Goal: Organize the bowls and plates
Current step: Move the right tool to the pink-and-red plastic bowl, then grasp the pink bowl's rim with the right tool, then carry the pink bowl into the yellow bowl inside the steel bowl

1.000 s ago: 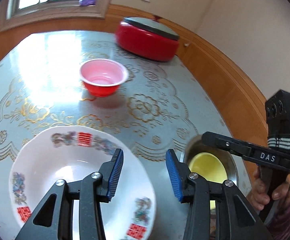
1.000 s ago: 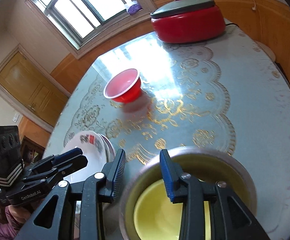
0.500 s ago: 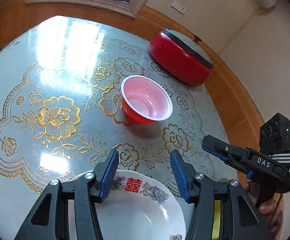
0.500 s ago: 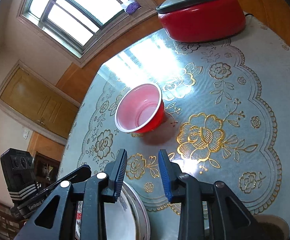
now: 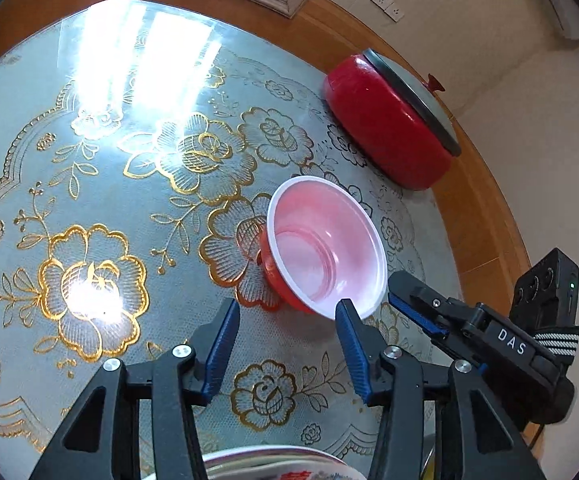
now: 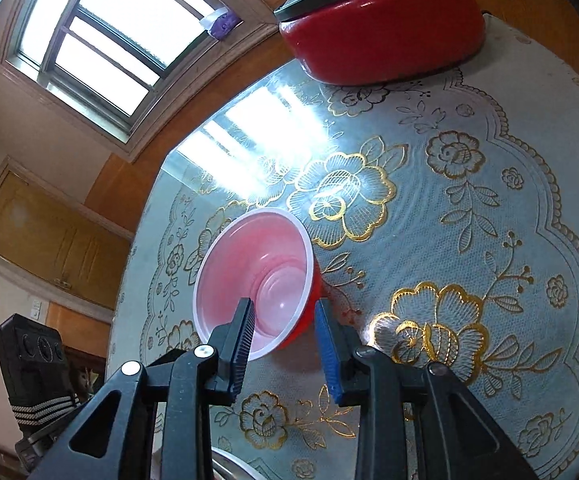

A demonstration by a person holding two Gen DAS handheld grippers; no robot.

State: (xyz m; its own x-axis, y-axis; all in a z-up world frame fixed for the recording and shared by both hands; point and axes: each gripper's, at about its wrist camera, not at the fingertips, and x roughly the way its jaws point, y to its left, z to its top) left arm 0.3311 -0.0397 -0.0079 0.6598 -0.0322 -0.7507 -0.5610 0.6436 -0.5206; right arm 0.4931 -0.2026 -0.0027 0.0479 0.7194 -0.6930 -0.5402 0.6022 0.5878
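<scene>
A red bowl with a pale pink inside stands upright on the flowered tablecloth. My left gripper is just short of it. Its jaws are closing with only cloth between them, and its right fingertip is at the bowl's near rim. My right gripper is open in front of the red bowl, with the near rim showing in the gap between its pads. In the left wrist view, the right gripper comes in from the right beside the rim. A patterned white plate peeks in at the bottom edge.
A big red lidded pot sits at the far right of the table by the wooden wall panel. A steel bowl rim shows at the bottom of the right wrist view. The tablecloth left of the bowl carries only glare.
Both grippers have moved forward across the table, away from the plate and the steel bowl, up to the red bowl. The plate and steel bowl have slid to the bottom edges.
</scene>
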